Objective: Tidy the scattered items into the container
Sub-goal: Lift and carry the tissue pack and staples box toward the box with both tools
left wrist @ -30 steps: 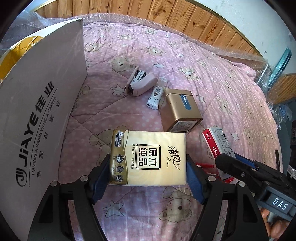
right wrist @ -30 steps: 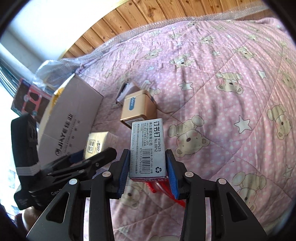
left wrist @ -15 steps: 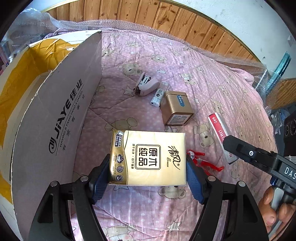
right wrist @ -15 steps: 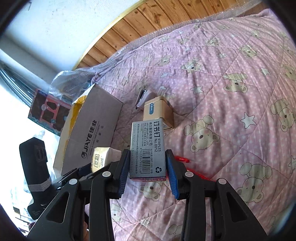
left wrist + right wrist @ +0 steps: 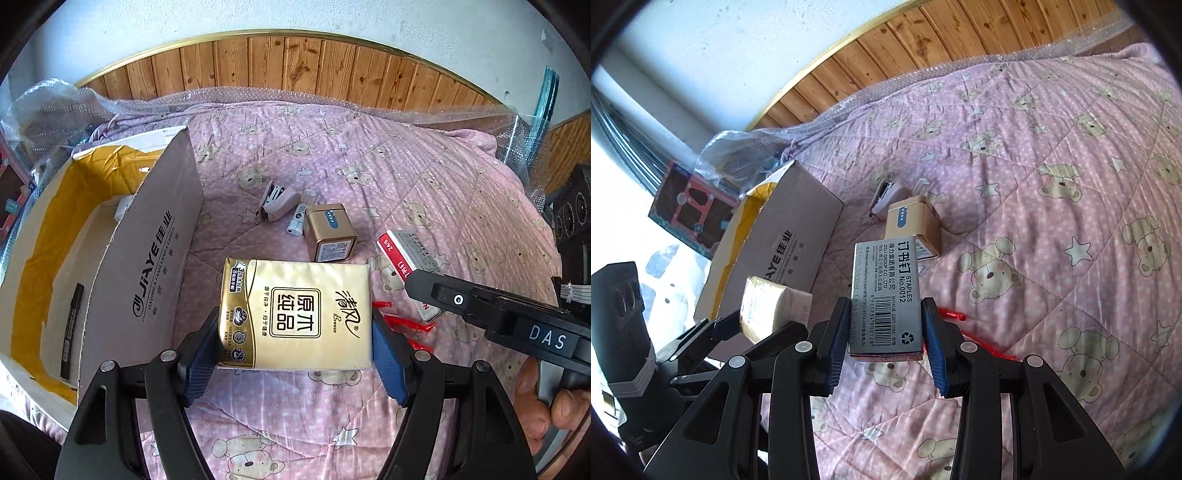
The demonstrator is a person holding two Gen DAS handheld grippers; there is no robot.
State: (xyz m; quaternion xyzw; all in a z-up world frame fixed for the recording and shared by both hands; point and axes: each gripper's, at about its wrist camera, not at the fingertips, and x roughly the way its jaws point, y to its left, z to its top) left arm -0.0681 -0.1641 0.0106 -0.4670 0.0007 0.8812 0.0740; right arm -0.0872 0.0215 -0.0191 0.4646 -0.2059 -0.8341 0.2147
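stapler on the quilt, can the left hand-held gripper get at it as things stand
Probably not yet: the left hand-held gripper is shut on the tissue pack. The stapler itself lies uncovered beyond it, beside the gold box.

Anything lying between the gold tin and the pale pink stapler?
Yes: a small white stick-shaped item lies between the square gold tin and pale pink stapler, clearest in the left wrist view.

The quilt (image 5: 424,177) is pink with white dots, cream bears and stars. The tissue pack (image 5: 295,314) is gold with a dark side strip and black characters. The staple box (image 5: 884,295) is grey with black print and a red end. The cardboard box (image 5: 147,266) is grey-brown outside, lined yellow. The stapler (image 5: 279,203) looks pale pink. The small square tin (image 5: 328,232) is gold with 1 blue label.
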